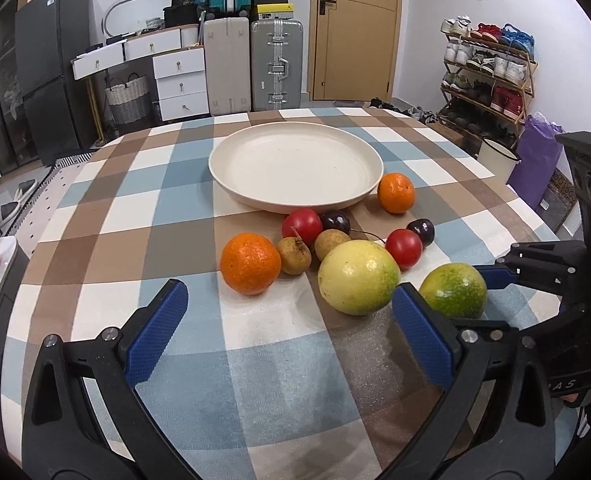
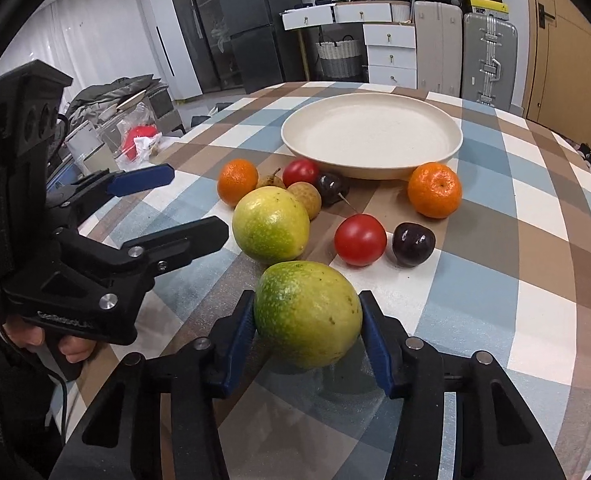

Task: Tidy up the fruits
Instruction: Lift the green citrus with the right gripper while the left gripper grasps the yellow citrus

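Right tool [image 2: 307, 328] pinching round green-yellow fruit [image 2: 307, 312]; left tool [image 1: 291, 328] spread, idle. Lift straight, clear neighbours, set inside cream round plate [image 2: 451, 148] ahead.

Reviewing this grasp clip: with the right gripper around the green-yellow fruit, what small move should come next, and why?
Probably lift it slightly. The right gripper has its blue pads against both sides of the green-yellow fruit, which sits on the tablecloth. The plate holds nothing, and other fruit lie between them, so it needs clearance first.
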### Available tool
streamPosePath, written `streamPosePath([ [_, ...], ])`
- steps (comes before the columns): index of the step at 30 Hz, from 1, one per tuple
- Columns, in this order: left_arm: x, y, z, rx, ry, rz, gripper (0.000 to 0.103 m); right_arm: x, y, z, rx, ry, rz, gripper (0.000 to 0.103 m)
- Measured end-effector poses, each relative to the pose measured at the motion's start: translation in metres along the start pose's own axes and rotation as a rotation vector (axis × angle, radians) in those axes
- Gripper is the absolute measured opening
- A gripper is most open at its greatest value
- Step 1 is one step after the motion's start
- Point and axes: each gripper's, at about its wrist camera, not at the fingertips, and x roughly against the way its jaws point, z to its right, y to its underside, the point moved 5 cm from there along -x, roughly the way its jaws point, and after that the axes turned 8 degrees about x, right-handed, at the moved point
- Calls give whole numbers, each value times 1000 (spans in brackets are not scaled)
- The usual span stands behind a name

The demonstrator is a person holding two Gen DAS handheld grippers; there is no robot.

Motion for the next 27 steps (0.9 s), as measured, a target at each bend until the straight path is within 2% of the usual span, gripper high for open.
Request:
streamPosePath([
  [7, -15, 1, 14, 15, 41, -54, 102, 16, 0, 18, -34, 39, 16, 51],
  [12, -22, 2, 30, -32, 26, -66, 102, 26, 0, 34, -69, 61, 27, 51],
  [14, -27, 1, 34, -46, 14, -75, 99, 30, 0, 37, -77, 67, 32, 51],
  [20, -41, 4, 45, -89, 15, -130, 68, 37, 0, 43, -93, 84, 41, 51],
  [22, -43, 5, 48, -101, 29, -138, 52, 36, 0, 44, -92, 87, 41, 51],
  [24, -42, 5, 48, -101, 35, -138, 52, 36, 1, 45, -95, 91, 40, 51],
  [27, -36, 5, 48, -87, 82, -127, 52, 35, 0, 46, -98, 91, 41, 51],
])
